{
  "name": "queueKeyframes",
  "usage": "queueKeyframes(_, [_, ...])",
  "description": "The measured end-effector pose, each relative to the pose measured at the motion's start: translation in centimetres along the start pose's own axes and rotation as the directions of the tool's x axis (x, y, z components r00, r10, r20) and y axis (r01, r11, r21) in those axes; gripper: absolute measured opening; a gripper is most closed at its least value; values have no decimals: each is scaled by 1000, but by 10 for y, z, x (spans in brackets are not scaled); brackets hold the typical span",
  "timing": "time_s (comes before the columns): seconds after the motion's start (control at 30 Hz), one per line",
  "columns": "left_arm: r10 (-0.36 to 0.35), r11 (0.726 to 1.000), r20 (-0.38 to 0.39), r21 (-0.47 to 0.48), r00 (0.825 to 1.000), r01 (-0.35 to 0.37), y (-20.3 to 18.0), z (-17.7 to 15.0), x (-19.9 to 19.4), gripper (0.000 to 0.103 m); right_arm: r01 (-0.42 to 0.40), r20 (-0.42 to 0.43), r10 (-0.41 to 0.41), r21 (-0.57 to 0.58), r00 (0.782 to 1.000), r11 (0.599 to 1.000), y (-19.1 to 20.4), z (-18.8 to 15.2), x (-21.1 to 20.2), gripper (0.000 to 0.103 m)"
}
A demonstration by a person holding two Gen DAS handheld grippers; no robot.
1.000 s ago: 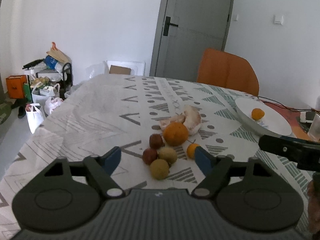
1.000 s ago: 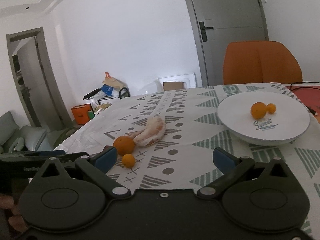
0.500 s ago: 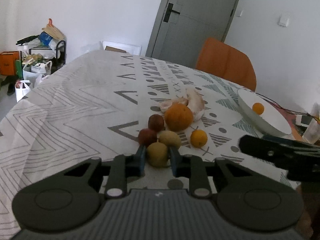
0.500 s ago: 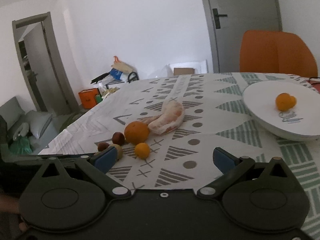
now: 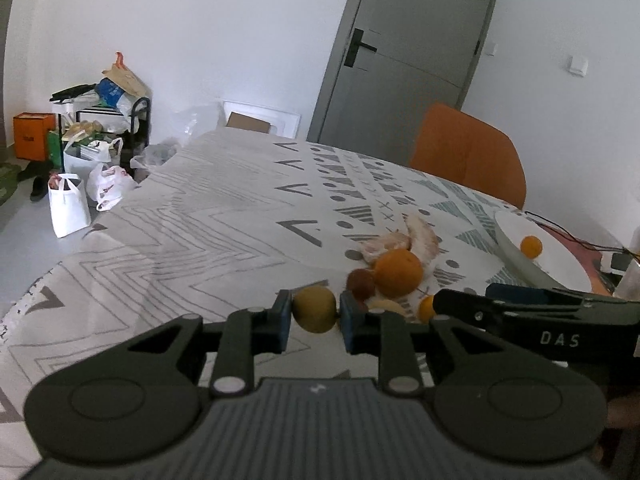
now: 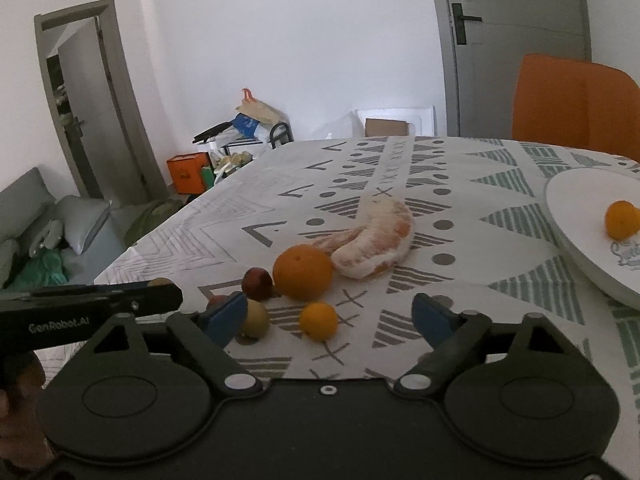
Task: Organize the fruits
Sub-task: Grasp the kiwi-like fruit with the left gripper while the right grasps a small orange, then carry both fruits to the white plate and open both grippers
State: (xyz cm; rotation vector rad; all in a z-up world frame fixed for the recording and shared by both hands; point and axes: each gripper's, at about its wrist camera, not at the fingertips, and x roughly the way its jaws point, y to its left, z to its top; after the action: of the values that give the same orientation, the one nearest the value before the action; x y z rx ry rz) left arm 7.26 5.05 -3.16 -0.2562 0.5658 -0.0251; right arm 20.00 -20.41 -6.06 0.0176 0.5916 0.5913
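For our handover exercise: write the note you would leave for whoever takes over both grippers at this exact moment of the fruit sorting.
Left gripper: shut on a yellow-green fruit, seemingly raised just above the tablecloth.
Right gripper: open, empty, low over the cloth near the pile.
Loose on the cloth: large orange, small orange, peeled citrus piece, dark red fruit, another yellow-green fruit.
Done: orange fruit already sits on the white plate.
Left: probably carry the held fruit to the plate, then clear the pile.
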Motion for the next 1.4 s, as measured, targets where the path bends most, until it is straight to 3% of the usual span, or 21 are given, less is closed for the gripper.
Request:
queueKeyframes(0.17, [4,1000,-1,-11,1000,-4,5,1,2,24,9,-3,-9,3,1000,1000,2,-2,10,83])
queueKeyframes(0.2, [3,1000,-2,-13,1000,-3,6,2,2,24,3,-11,-3,6,1000,1000,1,-3,13,77])
queueKeyframes(0.23, [2,1000,-2,-13,1000,-2,6,2,3,24,-18,-41,18,8,999,1000,0,-4,17,46])
queueKeyframes(0.27, [0,1000,-1,-10,1000,0,5,3,3,24,-41,-87,42,18,995,999,-2,-4,22,21])
queueKeyframes(0.57, [-21,999,12,49,1000,20,-23,15,8,24,-53,-19,54,26,998,998,-18,-3,-9,21])
queueKeyframes(0.93, [-75,988,13,138,997,72,-72,27,24,24,16,64,-22,105,998,994,-64,0,-40,21])
queueKeyframes(1.4, [-130,961,-22,245,991,132,-138,30,55,24,104,137,-136,217,981,971,-129,-9,-71,21])
